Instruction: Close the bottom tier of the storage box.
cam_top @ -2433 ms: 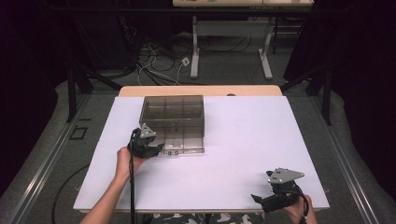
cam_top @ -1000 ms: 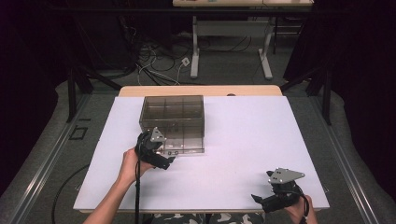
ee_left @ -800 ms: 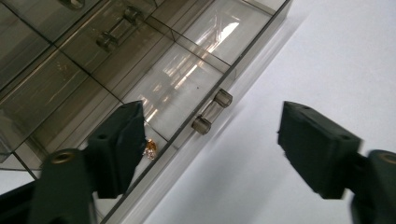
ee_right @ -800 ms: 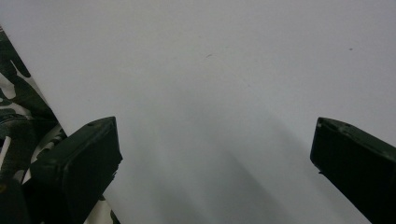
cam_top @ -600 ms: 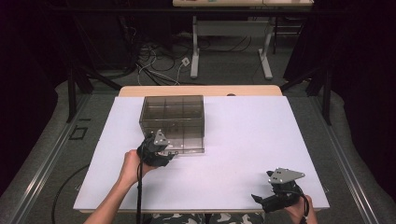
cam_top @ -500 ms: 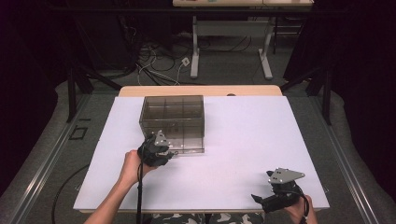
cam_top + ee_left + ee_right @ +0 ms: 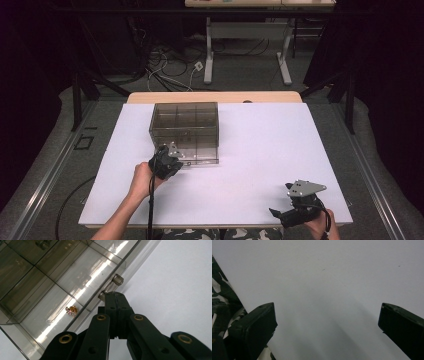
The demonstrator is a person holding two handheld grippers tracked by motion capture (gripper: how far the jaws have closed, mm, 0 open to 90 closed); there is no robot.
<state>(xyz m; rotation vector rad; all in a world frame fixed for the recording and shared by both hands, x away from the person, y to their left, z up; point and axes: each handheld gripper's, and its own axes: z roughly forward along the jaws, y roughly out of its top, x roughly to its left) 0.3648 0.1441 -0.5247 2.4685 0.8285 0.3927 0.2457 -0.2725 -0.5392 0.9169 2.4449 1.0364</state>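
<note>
Item: smoked clear plastic organiser box [image 7: 185, 131], divided into compartments, stood on the white tabletop [image 7: 260, 150] toward its far left part, front face toward the person.

Contents: one small gold-and-pink trinket [image 7: 71, 310], seen through the wall in a compartment near the front edge; what it was could not be told.

Fitting: small bar handle [image 7: 111, 286] on two round studs, set on the front face of the box.

Left gripper [image 7: 168, 159]: held at the lower front left of the box. Its jaws had just been closing and stood together, clamped on the handle, one stud showing at the tips and the other beyond them in the left gripper view.

Right gripper [image 7: 295, 212]: at the near right corner of the tabletop, well apart from the box. Jaws stood wide apart over bare white surface with nothing between them, as the right gripper view showed.

Also noted: camouflage-patterned cloth [image 7: 219, 302] at the tabletop's near edge.
</note>
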